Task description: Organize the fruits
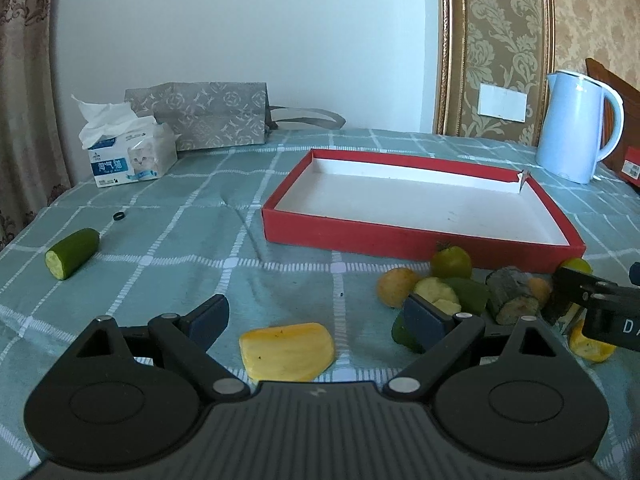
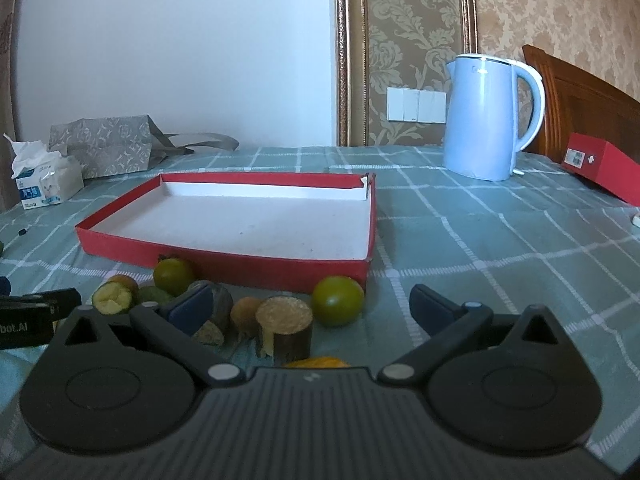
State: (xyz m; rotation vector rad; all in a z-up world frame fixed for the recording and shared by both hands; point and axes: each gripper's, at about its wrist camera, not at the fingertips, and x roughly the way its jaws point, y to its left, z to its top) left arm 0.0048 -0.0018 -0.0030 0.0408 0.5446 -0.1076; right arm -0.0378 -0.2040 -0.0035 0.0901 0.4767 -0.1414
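Observation:
My left gripper [image 1: 316, 320] is open low over the checked cloth, and a flat yellow fruit slab [image 1: 287, 350] lies loose between its fingers, touching neither pad. A cut cucumber piece [image 1: 72, 252] lies far left. The empty red tray [image 1: 400, 238] with a white floor sits ahead. A pile of fruit rests at its front wall: a green tomato [image 1: 452, 262] and a yellow round fruit [image 1: 396, 286]. My right gripper [image 2: 314, 308] is open over this pile. A brown-skinned cut cylinder [image 2: 286, 332] and another green tomato [image 2: 338, 300] sit in its gap, ungripped, in front of the red tray [image 2: 224, 266].
A tissue box [image 1: 128, 156] and a grey paper bag [image 1: 200, 116] stand at the back left. A pale blue kettle [image 2: 488, 116] stands at the back right, a red box [image 2: 604, 164] beside it. A small black ring [image 1: 119, 216] lies on the cloth.

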